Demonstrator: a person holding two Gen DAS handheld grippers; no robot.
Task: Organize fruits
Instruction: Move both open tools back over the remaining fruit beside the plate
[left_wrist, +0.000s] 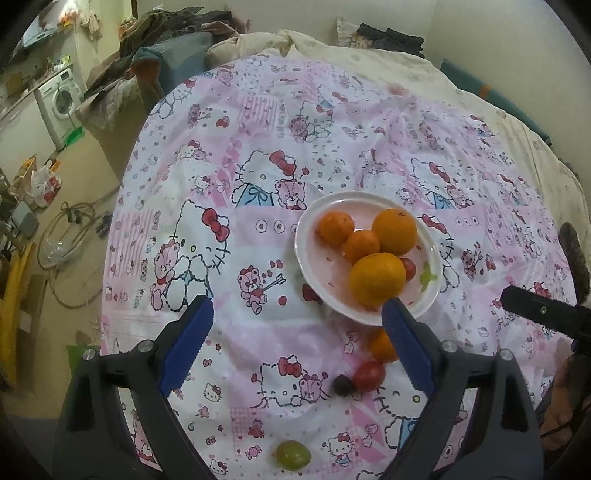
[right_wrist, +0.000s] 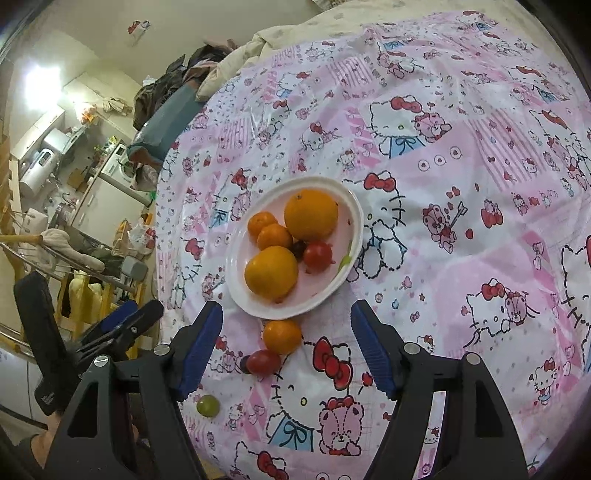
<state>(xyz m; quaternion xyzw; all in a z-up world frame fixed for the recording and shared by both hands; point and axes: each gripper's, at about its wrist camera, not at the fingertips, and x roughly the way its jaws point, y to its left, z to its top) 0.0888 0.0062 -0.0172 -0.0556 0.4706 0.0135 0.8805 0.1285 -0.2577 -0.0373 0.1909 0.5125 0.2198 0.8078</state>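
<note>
A white plate (left_wrist: 430, 301) (right_wrist: 351, 206) on the cartoon-print cloth holds several oranges (left_wrist: 376, 278) (right_wrist: 271, 272), a red tomato (right_wrist: 317, 254) and a dark grape (right_wrist: 298, 248). In front of the plate lie a small orange (left_wrist: 380, 345) (right_wrist: 282, 336), a red tomato (left_wrist: 369, 376) (right_wrist: 263, 362), a dark grape (left_wrist: 343, 384) and a green grape (left_wrist: 293, 455) (right_wrist: 208, 405). My left gripper (left_wrist: 297, 312) hovers open and empty above the cloth, left of the loose fruit. Over the small orange, my right gripper (right_wrist: 287, 315) is open and holds nothing.
The pink cartoon cloth (left_wrist: 258, 147) (right_wrist: 461, 184) covers a bed with a cream duvet (left_wrist: 369, 48) behind. Left of the bed's edge is floor with cables (left_wrist: 70, 229), a washing machine (left_wrist: 61, 98) and clutter. The other gripper (left_wrist: 543, 310) (right_wrist: 122, 325) shows at each view's side.
</note>
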